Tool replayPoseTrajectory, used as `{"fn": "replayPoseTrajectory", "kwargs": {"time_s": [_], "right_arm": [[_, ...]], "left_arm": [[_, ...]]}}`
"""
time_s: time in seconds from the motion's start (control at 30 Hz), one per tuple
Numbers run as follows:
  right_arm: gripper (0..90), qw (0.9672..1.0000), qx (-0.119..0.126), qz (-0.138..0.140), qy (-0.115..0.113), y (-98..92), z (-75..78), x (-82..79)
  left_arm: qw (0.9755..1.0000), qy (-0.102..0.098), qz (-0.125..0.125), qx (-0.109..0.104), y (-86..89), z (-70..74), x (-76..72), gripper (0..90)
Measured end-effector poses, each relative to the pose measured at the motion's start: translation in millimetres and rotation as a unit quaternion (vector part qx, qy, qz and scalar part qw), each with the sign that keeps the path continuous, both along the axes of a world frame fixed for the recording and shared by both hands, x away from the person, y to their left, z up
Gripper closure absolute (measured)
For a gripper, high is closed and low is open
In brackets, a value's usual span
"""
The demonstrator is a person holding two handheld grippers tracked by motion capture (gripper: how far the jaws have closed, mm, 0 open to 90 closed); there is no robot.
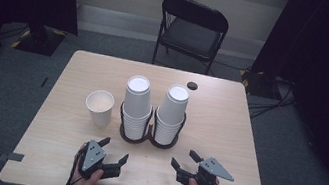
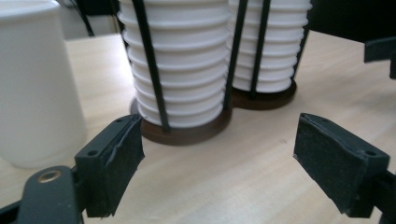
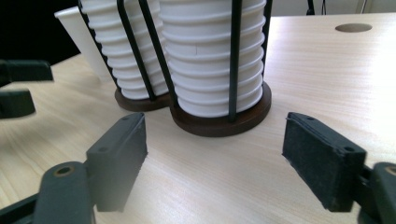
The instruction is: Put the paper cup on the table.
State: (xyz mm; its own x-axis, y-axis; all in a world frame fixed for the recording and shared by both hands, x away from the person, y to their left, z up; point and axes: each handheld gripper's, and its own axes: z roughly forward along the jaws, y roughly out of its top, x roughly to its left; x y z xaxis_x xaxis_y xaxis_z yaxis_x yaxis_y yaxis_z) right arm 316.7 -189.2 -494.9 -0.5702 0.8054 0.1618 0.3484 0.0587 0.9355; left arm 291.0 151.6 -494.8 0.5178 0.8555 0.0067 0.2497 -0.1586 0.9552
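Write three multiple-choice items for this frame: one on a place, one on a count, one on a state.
1. Where is the single paper cup?
A. left of the cup holder
B. on the folding chair
C. between the stacks

2. How many cup stacks does the holder carry?
A. one
B. two
C. four

3. How are the left gripper and right gripper?
A. both open, empty
B. both gripping cups
C. left gripping a cup

Key: 1 A, it stands alone left of the holder; 2 B, left stack, right stack; 3 A, jaws apart over bare table.
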Motion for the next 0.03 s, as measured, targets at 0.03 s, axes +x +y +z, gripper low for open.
{"fn": "replayPoseTrajectory", "kwargs": {"time_s": [0.03], "right_arm": [[21.0,0.9999,-0.005,-0.004,0.008,0.9,0.1,0.8]], "left_arm": [[1.0000,0.001,-0.002,0.001,0.5,0.0,1.1,15.6]]}}
